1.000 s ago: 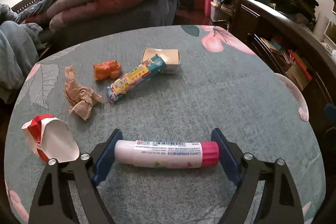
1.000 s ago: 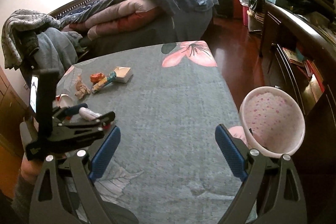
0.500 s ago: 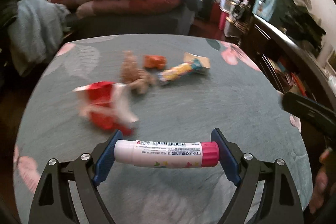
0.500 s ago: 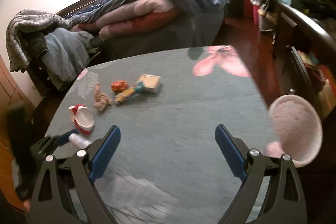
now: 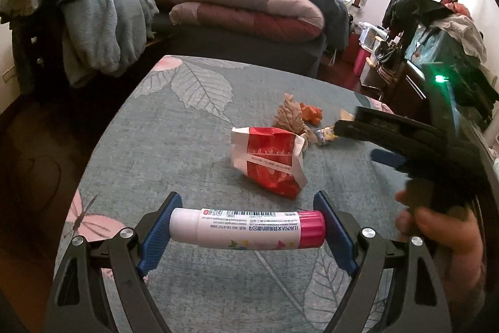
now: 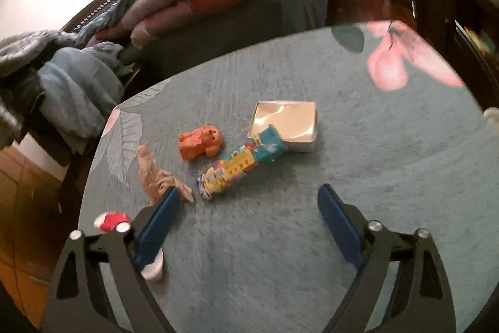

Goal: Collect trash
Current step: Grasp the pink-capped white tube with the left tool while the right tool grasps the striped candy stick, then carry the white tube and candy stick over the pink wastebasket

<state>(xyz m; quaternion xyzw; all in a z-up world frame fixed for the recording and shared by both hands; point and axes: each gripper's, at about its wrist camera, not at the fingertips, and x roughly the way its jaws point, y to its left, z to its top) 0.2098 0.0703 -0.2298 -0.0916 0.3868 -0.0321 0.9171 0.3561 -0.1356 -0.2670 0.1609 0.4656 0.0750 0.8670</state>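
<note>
Left gripper (image 5: 248, 228): jaws wide, clamped end to end on the tube (image 5: 246, 228); one blue pad (image 5: 157, 234) is on its white base, the other on its pink cap.
Tube: lies crosswise between the pads, barcode up, held above the table (image 5: 174, 145).
Carton (image 5: 269, 159): red and white, crumpled, on its side on the cloth just beyond the tube.
Brown paper (image 6: 159, 177): crumpled, touching the carton's far side in the left view; in the right view it lies just past the right gripper's left finger.
Orange wrapper (image 6: 201, 142): a small crushed lump beyond the brown paper, apart from it.
Candy tube (image 6: 241, 166): colourful, lying slantwise, its far end resting on the box (image 6: 285, 122).
Box: shallow, open, near the table's middle.
Right gripper (image 6: 248, 225): jaws wide and just closed a little; nothing between them, only cloth below.
Hand (image 5: 446, 242): holds the right gripper's handle at the right edge of the left view.
</note>
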